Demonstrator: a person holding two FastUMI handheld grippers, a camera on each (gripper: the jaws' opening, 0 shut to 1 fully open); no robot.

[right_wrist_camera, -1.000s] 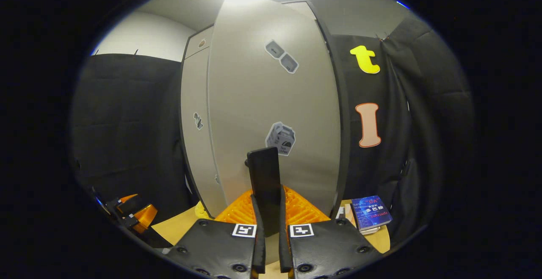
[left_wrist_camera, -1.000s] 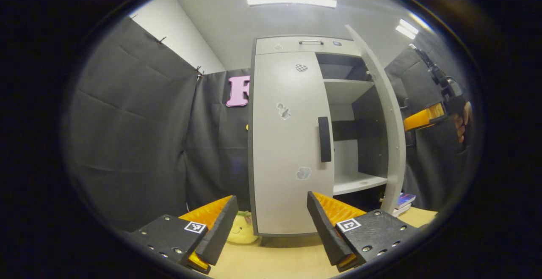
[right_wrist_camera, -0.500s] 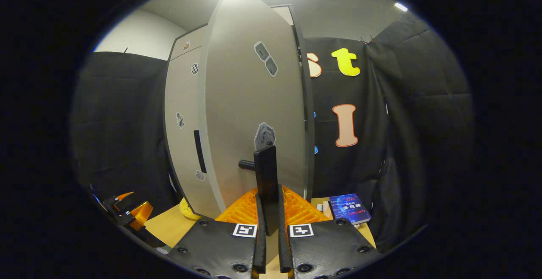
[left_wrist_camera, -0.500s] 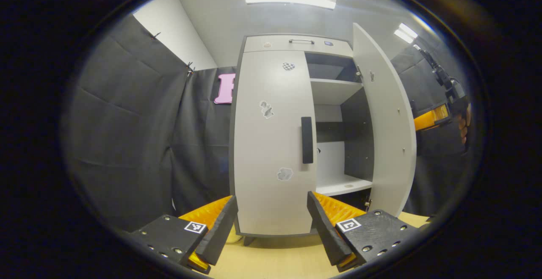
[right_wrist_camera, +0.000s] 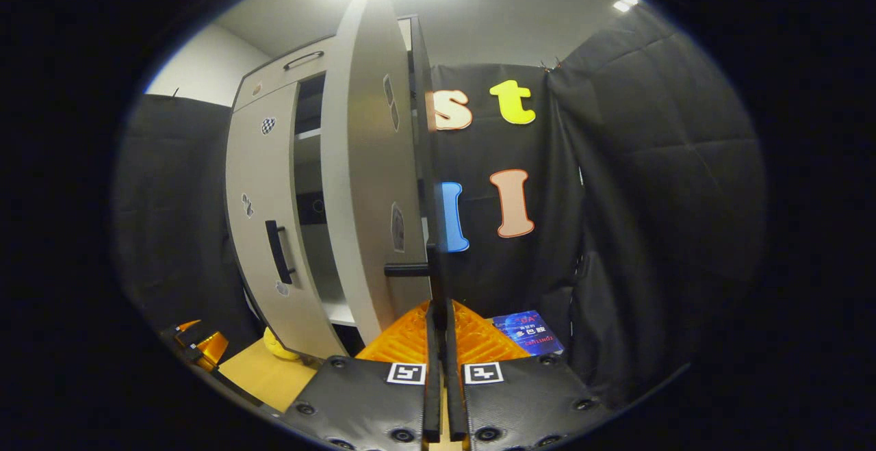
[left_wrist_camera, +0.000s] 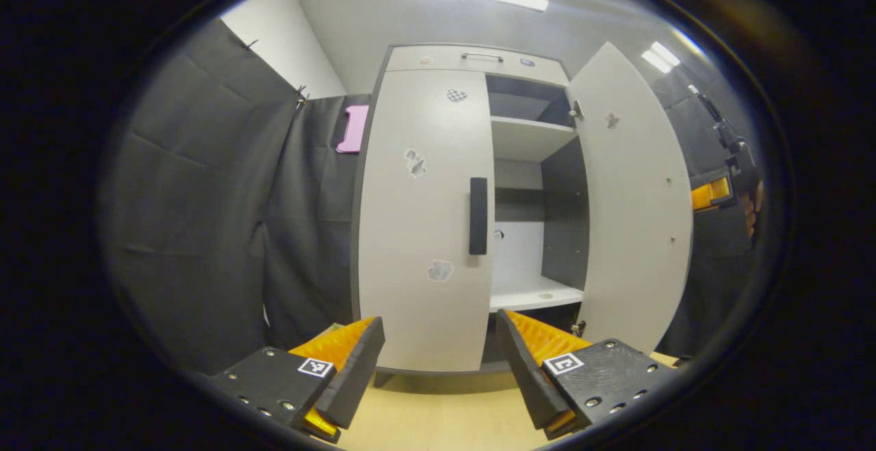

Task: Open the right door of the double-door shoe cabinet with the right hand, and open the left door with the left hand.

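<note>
The grey shoe cabinet (left_wrist_camera: 472,61) stands on the wooden table. Its right door (left_wrist_camera: 633,198) is swung wide open, baring white shelves (left_wrist_camera: 530,139) inside. The left door (left_wrist_camera: 424,218) is closed, its black handle (left_wrist_camera: 478,215) upright at mid height. My left gripper (left_wrist_camera: 438,362) is open, low in front of the left door and apart from it. In the right gripper view the right door (right_wrist_camera: 366,184) shows almost edge-on, and my right gripper (right_wrist_camera: 438,328) is shut on its black handle (right_wrist_camera: 431,273). The right gripper (left_wrist_camera: 712,191) also appears beyond the open door's edge in the left gripper view.
A blue book (right_wrist_camera: 527,331) lies on the table to the right of the cabinet. A yellow soft toy (right_wrist_camera: 277,345) sits by the cabinet's left foot. Black cloth walls close in on both sides. The left gripper (right_wrist_camera: 198,341) shows low at the left in the right gripper view.
The right door has swung much wider, drawn by my right gripper on its handle. The left gripper has shifted so the left door's handle sits nearer the view's middle.
</note>
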